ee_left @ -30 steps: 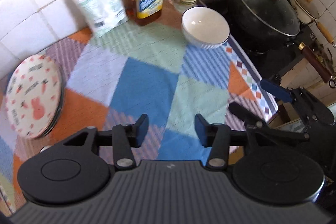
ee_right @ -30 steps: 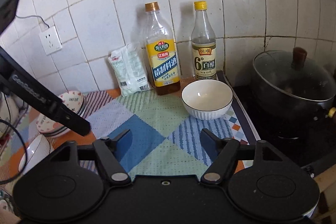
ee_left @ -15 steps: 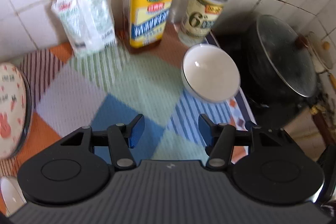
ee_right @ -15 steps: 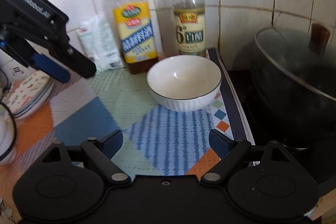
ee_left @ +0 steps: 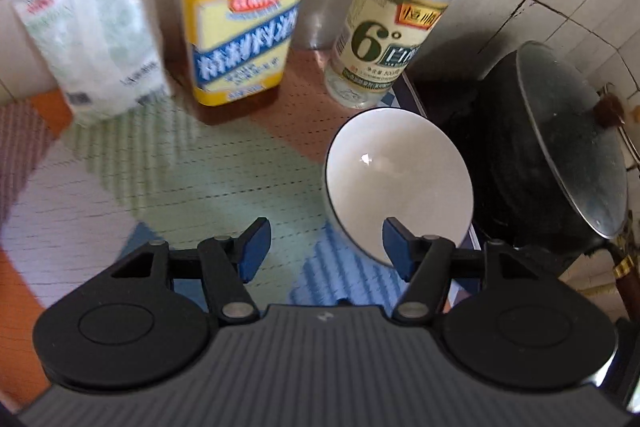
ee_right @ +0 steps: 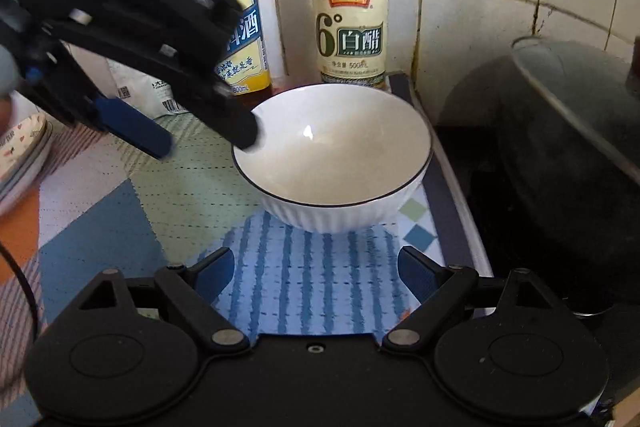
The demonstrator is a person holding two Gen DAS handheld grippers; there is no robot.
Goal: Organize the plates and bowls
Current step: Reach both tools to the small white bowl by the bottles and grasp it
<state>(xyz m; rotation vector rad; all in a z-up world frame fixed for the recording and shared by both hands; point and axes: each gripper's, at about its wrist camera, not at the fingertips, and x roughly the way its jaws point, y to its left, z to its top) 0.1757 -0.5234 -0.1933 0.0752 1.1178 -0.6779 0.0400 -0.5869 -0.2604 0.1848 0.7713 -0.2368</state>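
Observation:
A white ribbed bowl (ee_right: 336, 163) with a dark rim line stands on the patchwork cloth (ee_right: 96, 227), in front of the bottles. It also shows in the left wrist view (ee_left: 396, 179). My left gripper (ee_left: 326, 247) is open; its right finger sits over the bowl's near-left rim, its left finger outside. From the right wrist view, the left gripper (ee_right: 204, 143) comes in from the upper left with one finger at the bowl's left rim. My right gripper (ee_right: 316, 271) is open and empty, just short of the bowl. A stack of patterned plates (ee_right: 22, 155) lies at the far left.
A yellow-labelled cooking wine bottle (ee_left: 240, 27), a vinegar bottle (ee_left: 384, 39) and a white packet (ee_left: 92, 43) stand against the tiled wall behind the bowl. A black lidded pot (ee_left: 552, 155) sits on the stove, close on the bowl's right.
Both grippers have moved forward toward the white bowl. The left gripper's fingers now straddle the bowl's left rim. The plates have slid out of the left wrist view.

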